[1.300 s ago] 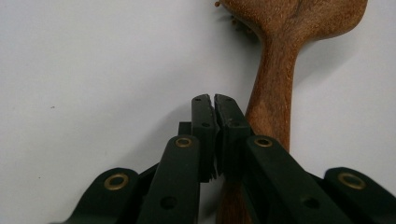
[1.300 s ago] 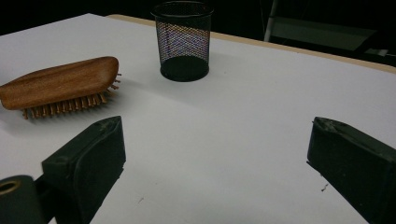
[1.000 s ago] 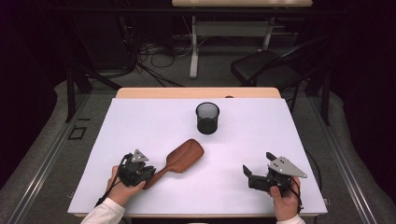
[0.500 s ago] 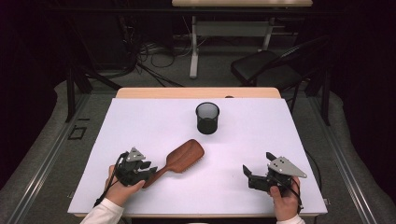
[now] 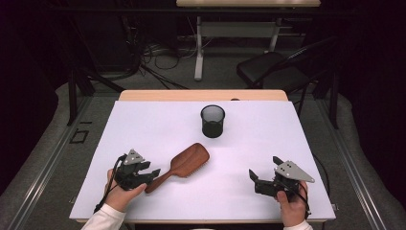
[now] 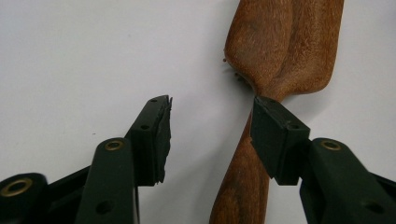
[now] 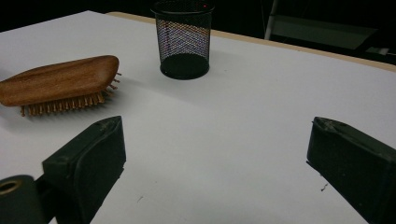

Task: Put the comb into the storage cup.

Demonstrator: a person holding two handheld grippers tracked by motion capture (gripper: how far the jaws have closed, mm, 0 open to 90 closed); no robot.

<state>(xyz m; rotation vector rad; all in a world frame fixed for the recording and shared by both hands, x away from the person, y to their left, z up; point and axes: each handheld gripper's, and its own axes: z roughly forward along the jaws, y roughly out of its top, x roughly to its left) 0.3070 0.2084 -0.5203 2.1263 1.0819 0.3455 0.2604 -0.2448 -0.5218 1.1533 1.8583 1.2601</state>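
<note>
- White covering lies over the table [image 5: 143, 129], whose wooden edge shows along the far side; dark floor, cables, another desk's legs and a black chair [image 5: 273, 69] stand beyond it.
- On the near left lies a wooden hairbrush [image 5: 184, 165], bristles down, its head pointing far-right and its handle running near-left.
- The left gripper [image 5: 152, 173], held in the person's left hand [image 5: 122, 194], sits at the end of that handle.
- Seen from the left gripper view, its jaws have just been opening and stand apart; the handle [image 6: 243, 182] lies between them, close against the right-hand pad, while the other pad stands clear with bare table between it and the wood.
- A black mesh cup [image 5: 212, 121] stands upright toward the far middle, well apart from the brush.
- At the near right, the right gripper [image 5: 254, 178] rests in the right hand [image 5: 292, 206], its jaws wide apart with nothing between them, pointing left across the table.
</note>
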